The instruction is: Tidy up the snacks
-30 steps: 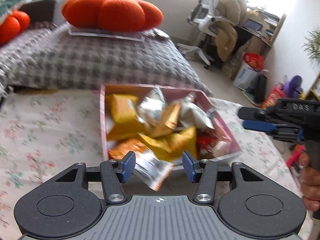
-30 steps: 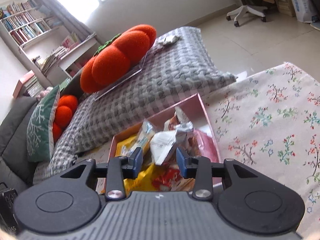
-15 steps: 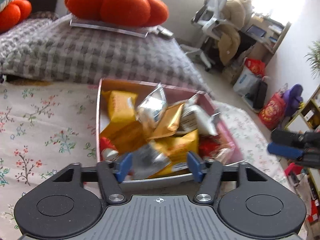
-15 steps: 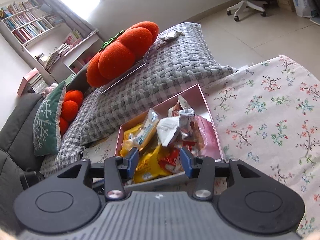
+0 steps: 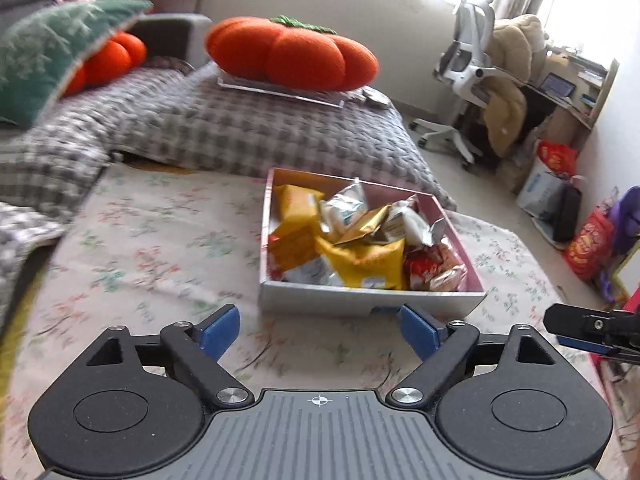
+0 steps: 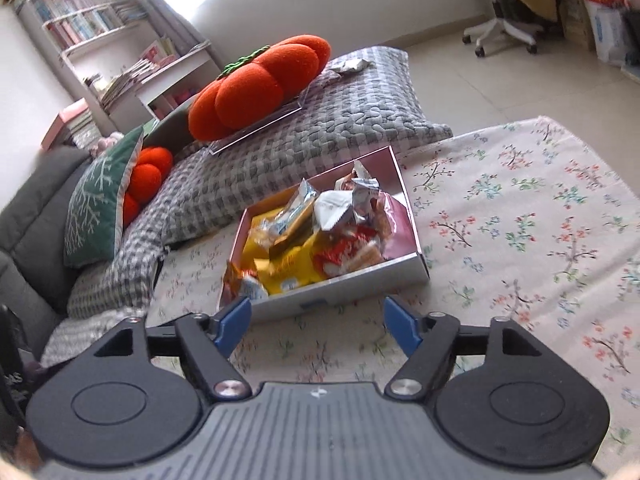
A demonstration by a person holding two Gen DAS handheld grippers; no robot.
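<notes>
Both claws empty. Left gripper (image 5: 319, 330) and right gripper (image 6: 316, 325) stand with jaws spread wide, short of the pink box (image 5: 372, 300) at twelve o'clock on the floral cloth (image 6: 520, 220). Snack packets (image 6: 316, 236) lie heaped inside, apparently for containment.

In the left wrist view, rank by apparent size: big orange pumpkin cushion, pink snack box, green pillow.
1. pink snack box
2. big orange pumpkin cushion, nearly alike; it sits farther away, so that order is unsure
3. green pillow, cropped by the frame

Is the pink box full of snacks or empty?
Full. The pink box is heaped with snack packets, some rising above its rim; one orange packet hangs over the edge.
</notes>
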